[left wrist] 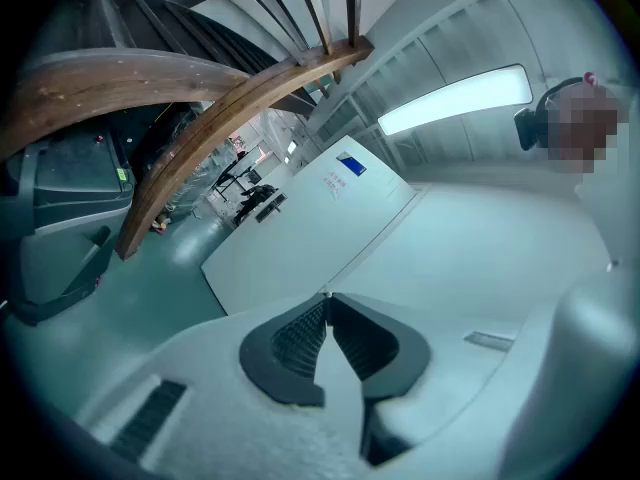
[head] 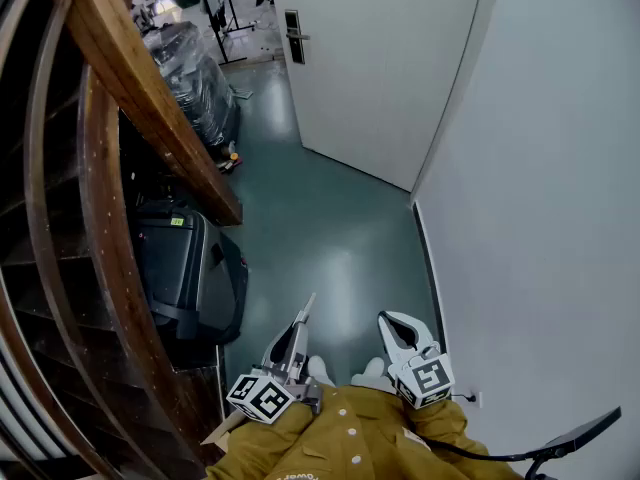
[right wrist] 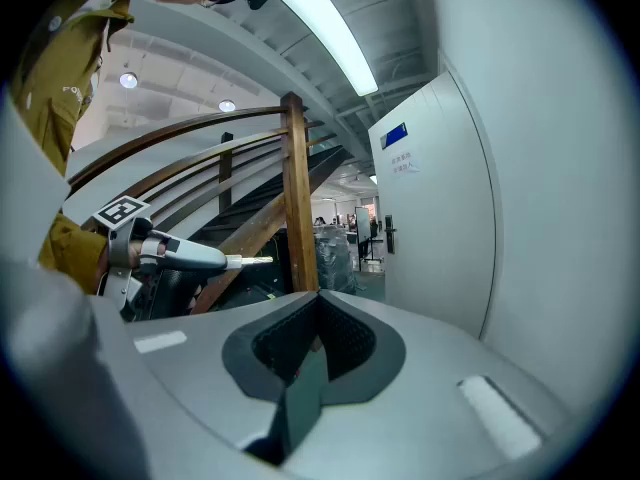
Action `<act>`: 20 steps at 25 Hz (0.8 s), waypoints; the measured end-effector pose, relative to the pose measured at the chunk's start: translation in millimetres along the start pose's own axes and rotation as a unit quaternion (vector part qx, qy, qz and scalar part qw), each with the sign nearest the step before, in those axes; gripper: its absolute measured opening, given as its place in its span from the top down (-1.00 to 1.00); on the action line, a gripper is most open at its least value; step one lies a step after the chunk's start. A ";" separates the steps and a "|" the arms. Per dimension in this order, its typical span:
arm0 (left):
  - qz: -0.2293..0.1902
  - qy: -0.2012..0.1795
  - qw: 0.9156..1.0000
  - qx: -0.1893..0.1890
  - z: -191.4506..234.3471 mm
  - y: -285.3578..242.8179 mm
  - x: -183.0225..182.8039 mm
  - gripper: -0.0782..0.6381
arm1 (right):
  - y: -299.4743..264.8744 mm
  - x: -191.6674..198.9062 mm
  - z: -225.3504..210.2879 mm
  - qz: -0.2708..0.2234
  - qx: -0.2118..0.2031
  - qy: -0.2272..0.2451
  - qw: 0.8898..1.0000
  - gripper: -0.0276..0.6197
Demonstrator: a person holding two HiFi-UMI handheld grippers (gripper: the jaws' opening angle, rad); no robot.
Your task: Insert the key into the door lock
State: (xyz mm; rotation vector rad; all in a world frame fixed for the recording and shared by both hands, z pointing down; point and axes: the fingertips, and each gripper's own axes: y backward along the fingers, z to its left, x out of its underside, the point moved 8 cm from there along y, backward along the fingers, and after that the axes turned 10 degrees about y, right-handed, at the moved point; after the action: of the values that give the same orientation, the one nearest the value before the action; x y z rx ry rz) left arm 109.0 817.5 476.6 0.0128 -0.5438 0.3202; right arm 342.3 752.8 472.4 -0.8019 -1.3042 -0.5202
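Observation:
In the head view my left gripper (head: 301, 320) is low at the middle, shut on a thin silver key (head: 310, 303) that sticks out past its tips. The right gripper view shows that key (right wrist: 250, 261) pointing right from the left gripper (right wrist: 226, 261). My right gripper (head: 384, 319) is beside it, shut with nothing between its pads. The white door (head: 380, 58) stands far ahead, open, with its dark lock plate and handle (head: 293, 36) at its left edge. Both grippers are well short of the lock (left wrist: 262, 206), which also shows small in the right gripper view (right wrist: 389, 233).
A wooden stair handrail (head: 150, 98) slants down on the left, with a post (right wrist: 297, 198) close by. A black case (head: 190, 273) sits under the stairs and plastic-wrapped goods (head: 195, 68) lie further on. A white wall (head: 560, 168) runs along the right; a green floor (head: 320, 228) leads to the door.

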 end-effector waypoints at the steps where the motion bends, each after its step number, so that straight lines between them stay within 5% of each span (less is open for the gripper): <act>1: 0.002 0.001 1.000 0.001 -0.3 -0.5 0.0 0.72 | 0.1 0.2 0.7 0.001 0.000 -0.001 1.000 0.90; 20: 0.001 0.011 1.000 -0.003 34.2 13.9 -52.4 0.72 | -59.2 -18.5 37.3 -0.012 -0.020 -0.008 1.000 0.90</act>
State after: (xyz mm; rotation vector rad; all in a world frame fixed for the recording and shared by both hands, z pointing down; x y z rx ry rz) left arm 45.1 812.0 478.2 0.0038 -0.5230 0.3205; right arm 270.8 742.0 470.0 -0.8251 -1.3241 -0.5608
